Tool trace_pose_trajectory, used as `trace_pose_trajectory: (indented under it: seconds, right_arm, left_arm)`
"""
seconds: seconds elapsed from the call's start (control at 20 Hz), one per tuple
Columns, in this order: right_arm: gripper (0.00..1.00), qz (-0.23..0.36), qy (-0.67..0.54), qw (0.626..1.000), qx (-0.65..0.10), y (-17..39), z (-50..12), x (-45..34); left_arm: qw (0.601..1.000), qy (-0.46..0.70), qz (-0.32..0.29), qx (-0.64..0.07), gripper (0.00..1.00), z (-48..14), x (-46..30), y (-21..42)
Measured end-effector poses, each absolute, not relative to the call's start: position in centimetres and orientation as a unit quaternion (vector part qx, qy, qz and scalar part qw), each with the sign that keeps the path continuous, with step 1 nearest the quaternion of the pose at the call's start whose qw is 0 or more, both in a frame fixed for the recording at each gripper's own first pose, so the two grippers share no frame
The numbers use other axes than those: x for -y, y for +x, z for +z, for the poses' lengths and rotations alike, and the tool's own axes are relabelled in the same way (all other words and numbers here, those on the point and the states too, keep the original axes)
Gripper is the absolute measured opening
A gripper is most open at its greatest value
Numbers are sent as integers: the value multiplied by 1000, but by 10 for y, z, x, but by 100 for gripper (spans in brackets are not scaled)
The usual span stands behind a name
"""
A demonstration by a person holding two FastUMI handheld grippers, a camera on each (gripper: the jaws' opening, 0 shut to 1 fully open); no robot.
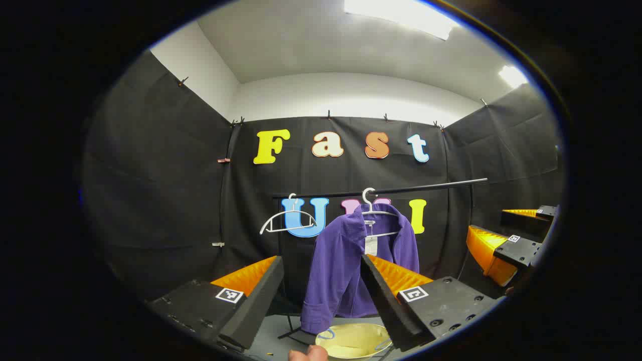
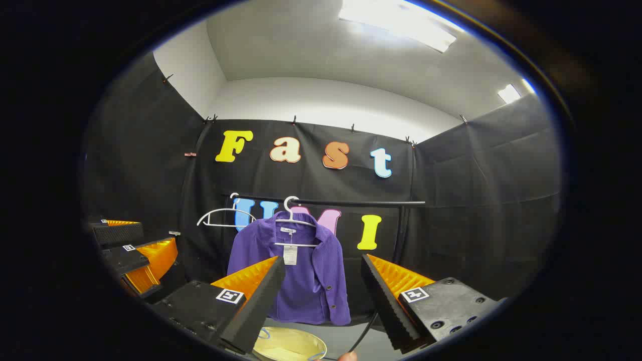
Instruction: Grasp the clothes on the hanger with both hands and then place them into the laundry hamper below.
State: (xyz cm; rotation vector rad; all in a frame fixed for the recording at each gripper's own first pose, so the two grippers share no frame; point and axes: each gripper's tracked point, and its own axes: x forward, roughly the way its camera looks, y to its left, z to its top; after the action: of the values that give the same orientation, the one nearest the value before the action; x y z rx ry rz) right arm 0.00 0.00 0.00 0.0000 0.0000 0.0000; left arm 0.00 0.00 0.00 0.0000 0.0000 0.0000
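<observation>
A purple ribbed shirt hangs on a white hanger from a black rail. Below it stands a pale yellow hamper. My left gripper is open, some way short of the shirt, which shows in the gap between its fingers. My right gripper is open too, also short of the shirt. In the left gripper view the right gripper shows at the right edge; in the right gripper view the left gripper shows at the left edge.
An empty white hanger hangs on the rail left of the shirt. The rail's stand has black legs on the grey floor beside the hamper. Black cloth walls close the booth on three sides.
</observation>
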Motion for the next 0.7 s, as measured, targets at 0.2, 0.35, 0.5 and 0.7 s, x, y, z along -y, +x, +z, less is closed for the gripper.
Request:
trace_pose_trajectory:
  seconds: [0.2, 0.35, 0.5, 0.7]
  right_arm:
    - [97, 1, -4, 1000, 1, -4, 1, -1]
    - [97, -2, -3, 1000, 1, -4, 2, 1]
    - [97, -3, -6, 1000, 1, -6, 3, 1]
    - [97, -4, -9, 1000, 2, -8, 5, 1]
  left_arm:
    - [1000, 0, -2, 4, 97, 2, 0, -2]
    - [1000, 5, -3, 3, 97, 2, 2, -1]
    - [1000, 9, -3, 2, 97, 2, 5, -1]
    - [1000, 6, -5, 2, 97, 2, 4, -2]
